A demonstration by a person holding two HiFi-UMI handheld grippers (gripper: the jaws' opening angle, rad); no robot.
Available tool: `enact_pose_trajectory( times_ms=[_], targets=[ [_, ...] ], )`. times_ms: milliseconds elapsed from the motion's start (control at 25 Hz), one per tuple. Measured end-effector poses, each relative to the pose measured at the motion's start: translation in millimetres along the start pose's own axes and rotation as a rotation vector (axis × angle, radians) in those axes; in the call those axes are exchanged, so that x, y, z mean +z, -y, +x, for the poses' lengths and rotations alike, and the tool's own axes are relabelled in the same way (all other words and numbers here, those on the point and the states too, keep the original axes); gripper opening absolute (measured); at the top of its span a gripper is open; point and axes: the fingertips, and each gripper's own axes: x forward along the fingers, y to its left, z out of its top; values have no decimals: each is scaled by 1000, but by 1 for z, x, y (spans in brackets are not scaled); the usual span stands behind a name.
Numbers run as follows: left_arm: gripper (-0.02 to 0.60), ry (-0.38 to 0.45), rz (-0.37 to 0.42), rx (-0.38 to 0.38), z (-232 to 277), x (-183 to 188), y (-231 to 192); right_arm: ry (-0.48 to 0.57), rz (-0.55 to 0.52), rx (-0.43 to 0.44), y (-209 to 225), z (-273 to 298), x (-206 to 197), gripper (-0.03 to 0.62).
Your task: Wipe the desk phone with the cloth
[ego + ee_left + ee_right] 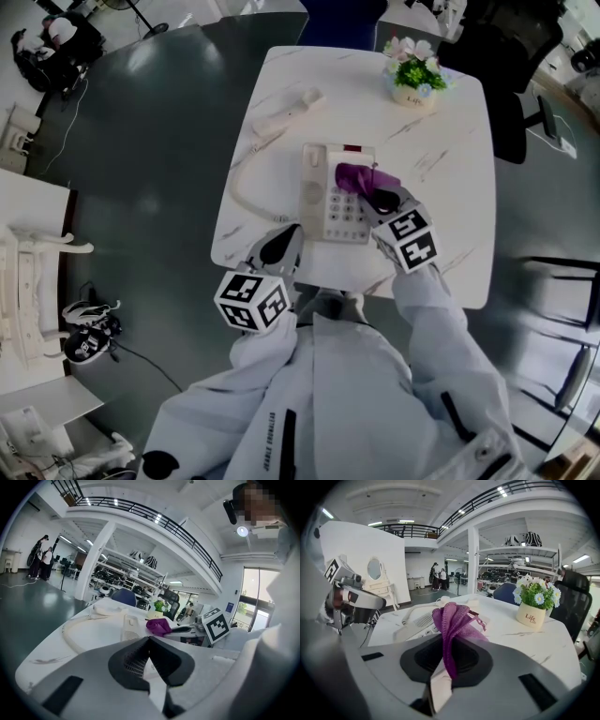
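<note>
The cloth (452,618) is purple, thin and limp. It is light and folds at once, so I think it is best held by a bunched part, with a loose end left free for rubbing. The right tongs (449,645) do just this: they are clenched on the gathered cloth, and its free part stands out beyond the tips. In the head view the cloth lies over the upper right part of the desk phone (330,202), above the keys, and it seems to touch it. The phone is, I judge, a light plastic box that may slide on the smooth bench (455,159) under a push. Its keys give way too, so a gentle pressure is wise. The left tongs (149,638) are closed with nothing between them. They hang at the near edge of the bench, near the phone's near left corner but not on it.

Only the head view shows the whole layout. The handset (289,111) lies off its cradle at the far left of the bench, joined to the phone by a looping cord (242,187), and a flower pot (413,75) stands toward the far right corner. Only the right gripper view shows how the cloth sits in the grip. The left gripper view shows the cloth from the side, resting on top of the phone, which the head view cannot confirm.
</note>
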Motion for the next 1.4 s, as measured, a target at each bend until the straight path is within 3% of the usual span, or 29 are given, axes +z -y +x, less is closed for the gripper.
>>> enact_pose_trajectory(
  times_ms=[1400],
  targets=[
    [-2, 28, -28, 42, -28, -25, 34, -51, -43, 124, -47, -21, -33, 37]
  ],
)
